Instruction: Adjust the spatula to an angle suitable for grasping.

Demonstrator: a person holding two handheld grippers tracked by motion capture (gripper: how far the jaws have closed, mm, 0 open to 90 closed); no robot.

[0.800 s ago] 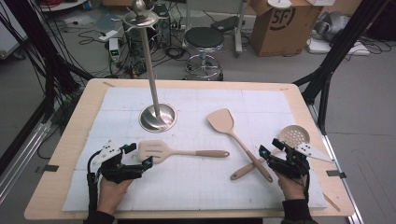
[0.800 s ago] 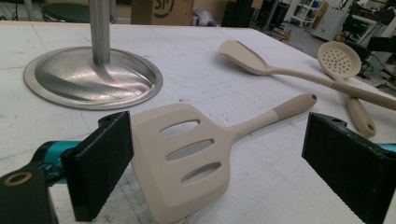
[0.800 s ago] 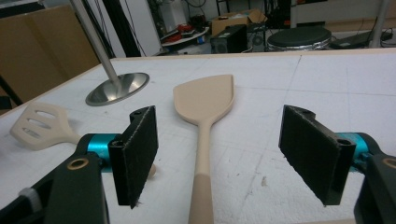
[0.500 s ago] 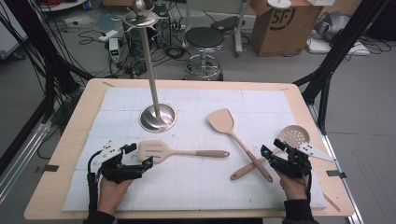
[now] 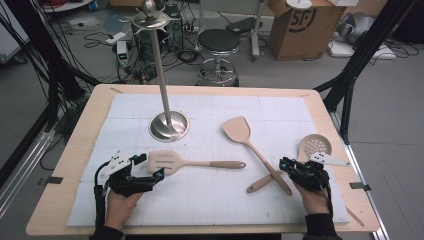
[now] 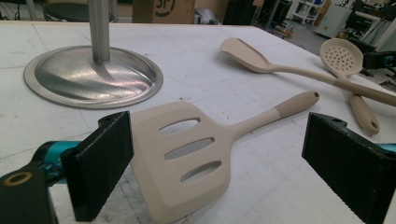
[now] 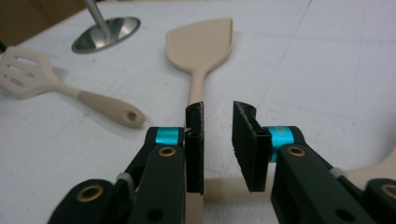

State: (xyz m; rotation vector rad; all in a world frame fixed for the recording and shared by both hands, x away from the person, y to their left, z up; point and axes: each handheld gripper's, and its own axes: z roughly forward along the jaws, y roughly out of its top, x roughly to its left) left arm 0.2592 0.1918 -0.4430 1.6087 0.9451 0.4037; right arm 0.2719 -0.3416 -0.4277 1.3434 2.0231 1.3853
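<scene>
Two grippers wait low: the left gripper (image 6: pixel 215 154), jaws spread wide around the slotted spatula's (image 6: pixel 187 154) flat-lying blade, could shove it off when closing, while the right gripper (image 7: pixel 218 140), nearly closed and empty over the crossed solid turner (image 7: pixel 201 46), might nudge the skimmer (image 5: pixel 315 146).

Even, soft light falls from overhead, so the white mat (image 5: pixel 210 150) reads bright and shadows under my turners are faint and short. The steel stand base (image 6: pixel 93 77) throws streaky glare in my left gripper view. There the near edge of the slotted turner (image 6: pixel 187 154) is sharp while the room behind goes soft. In my right gripper view my jaws sit slightly blurred up close, dark against the pale mat. The high view is soft and a little grainy, its far floor dimmer.
</scene>
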